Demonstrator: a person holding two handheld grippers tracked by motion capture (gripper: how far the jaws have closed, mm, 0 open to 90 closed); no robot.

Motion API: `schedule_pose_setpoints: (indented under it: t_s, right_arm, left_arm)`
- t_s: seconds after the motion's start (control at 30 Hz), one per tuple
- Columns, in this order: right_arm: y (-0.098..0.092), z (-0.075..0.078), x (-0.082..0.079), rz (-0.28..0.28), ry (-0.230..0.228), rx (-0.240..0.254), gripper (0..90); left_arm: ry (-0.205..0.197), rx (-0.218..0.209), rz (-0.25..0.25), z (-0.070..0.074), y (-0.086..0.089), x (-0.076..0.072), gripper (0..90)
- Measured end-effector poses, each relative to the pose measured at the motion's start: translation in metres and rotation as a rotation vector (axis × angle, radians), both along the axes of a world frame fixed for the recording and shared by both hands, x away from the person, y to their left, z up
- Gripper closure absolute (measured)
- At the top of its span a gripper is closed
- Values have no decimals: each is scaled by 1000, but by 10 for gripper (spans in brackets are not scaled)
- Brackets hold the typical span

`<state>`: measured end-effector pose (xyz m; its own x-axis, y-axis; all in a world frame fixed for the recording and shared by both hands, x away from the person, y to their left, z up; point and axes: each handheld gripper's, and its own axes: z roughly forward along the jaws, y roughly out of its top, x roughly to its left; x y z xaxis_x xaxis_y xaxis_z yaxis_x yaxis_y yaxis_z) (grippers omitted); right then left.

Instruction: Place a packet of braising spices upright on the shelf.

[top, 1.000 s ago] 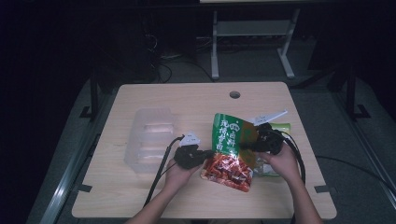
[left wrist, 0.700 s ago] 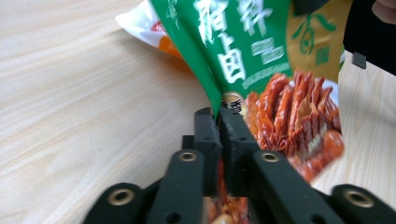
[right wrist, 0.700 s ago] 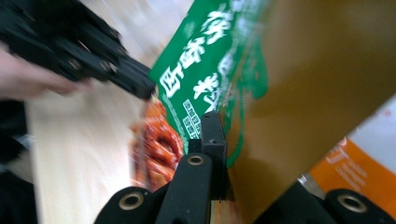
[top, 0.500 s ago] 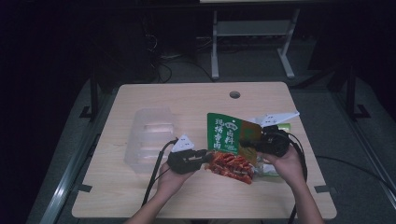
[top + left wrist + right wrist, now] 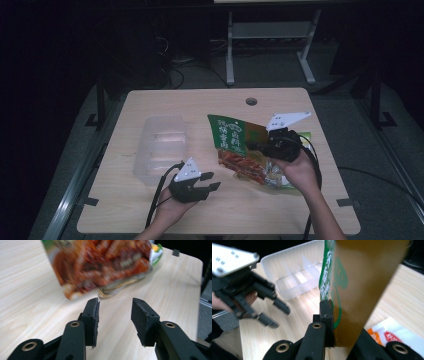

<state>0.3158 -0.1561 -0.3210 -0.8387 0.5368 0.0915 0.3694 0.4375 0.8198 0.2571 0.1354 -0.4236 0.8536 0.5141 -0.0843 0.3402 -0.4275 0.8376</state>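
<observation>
Two grippers worked over the wooden table (image 5: 150,215). The right gripper (image 5: 257,146) was clenched on the edge of a green and red snack bag (image 5: 235,145), holding it lifted and tilted above the right half of the table; in the right gripper view its jaws pinched the bag's brown back face (image 5: 362,290) between them. The bag's lower end, printed with red food, hung just over a second packet (image 5: 277,175) lying flat on the table beneath it, with a white and orange wrapper (image 5: 394,336) visible beside the jaws.

The left gripper (image 5: 212,181) sat near the table's front edge, left of the bag and apart from it. Its jaws had just been opening and stood released with nothing between them; in the left gripper view the pads (image 5: 93,315) framed bare wood, with the blurred bag (image 5: 105,262) ahead of them.

A clear plastic divided container (image 5: 160,147) rested on the table's left half, near the left gripper
</observation>
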Motion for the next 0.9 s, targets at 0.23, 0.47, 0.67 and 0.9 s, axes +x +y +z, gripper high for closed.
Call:
schedule_pose_setpoints:
  t_s: [0.23, 0.47, 0.67, 0.9]
  right_arm:
    - [16, 12, 14, 7, -6, -1, 898]
    - [36, 21, 29, 15, -8, -8, 898]
    - [48, 30, 41, 34, -19, -11, 898]
    - [65, 43, 53, 47, -27, -4, 898]
  left_arm:
    - [21, -39, -11, -3, 15, -11, 478]
    - [35, -40, -45, -4, 23, -15, 392]
    - [22, -60, -62, -4, 18, -22, 306]
    - [15, -50, -68, -5, 18, -22, 274]
